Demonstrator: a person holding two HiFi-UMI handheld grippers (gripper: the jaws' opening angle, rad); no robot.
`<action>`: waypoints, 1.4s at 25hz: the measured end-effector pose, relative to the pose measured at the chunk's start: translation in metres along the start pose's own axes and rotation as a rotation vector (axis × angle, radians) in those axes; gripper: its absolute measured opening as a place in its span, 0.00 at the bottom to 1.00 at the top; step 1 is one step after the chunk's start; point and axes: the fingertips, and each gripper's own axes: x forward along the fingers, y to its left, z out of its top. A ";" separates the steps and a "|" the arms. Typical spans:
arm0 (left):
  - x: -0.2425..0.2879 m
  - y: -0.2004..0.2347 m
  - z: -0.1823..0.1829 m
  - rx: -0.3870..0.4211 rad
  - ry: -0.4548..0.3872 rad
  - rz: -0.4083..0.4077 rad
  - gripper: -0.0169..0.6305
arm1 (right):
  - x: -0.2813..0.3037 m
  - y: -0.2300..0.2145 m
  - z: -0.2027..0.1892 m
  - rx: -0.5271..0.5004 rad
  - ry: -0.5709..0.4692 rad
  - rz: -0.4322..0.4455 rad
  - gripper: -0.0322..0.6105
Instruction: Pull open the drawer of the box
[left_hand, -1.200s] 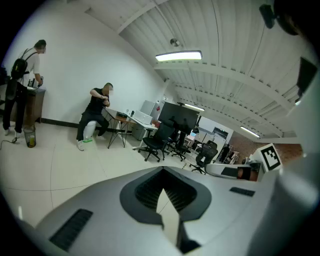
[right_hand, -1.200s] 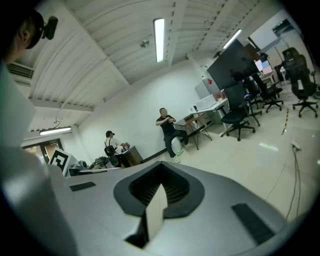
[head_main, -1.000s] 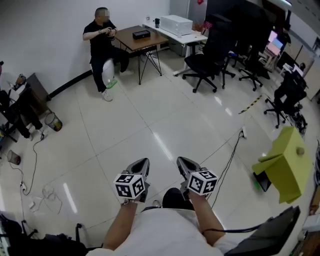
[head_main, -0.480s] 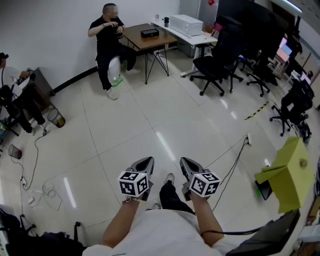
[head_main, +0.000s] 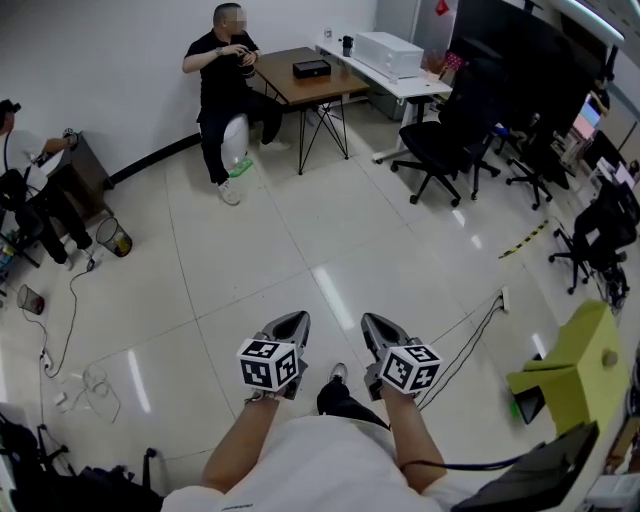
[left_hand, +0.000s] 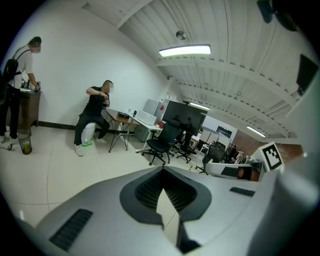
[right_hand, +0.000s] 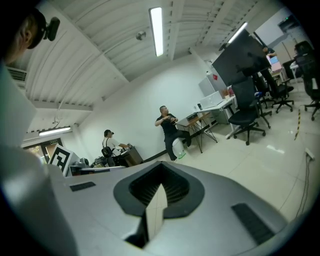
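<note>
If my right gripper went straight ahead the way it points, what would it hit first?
Nothing close: the right gripper points across open floor. Far ahead, roughly in line, is the seated person, though depth is unclear.

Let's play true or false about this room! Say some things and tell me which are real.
1. The left gripper holds the green box. False: it is shut on nothing, far from the box.
2. The right gripper is shut and empty. True.
3. A seated person is beside the brown table. True.
4. The green box is at the left of the head view. False: it is at the right edge.
</note>
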 end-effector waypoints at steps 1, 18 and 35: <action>0.008 0.002 0.006 0.000 -0.003 0.001 0.03 | 0.007 -0.005 0.007 -0.001 -0.002 0.002 0.03; 0.137 0.017 0.084 -0.018 -0.037 0.007 0.03 | 0.092 -0.094 0.099 -0.028 0.008 0.050 0.03; 0.201 0.040 0.108 -0.046 -0.017 0.029 0.03 | 0.132 -0.153 0.124 -0.011 0.036 0.023 0.03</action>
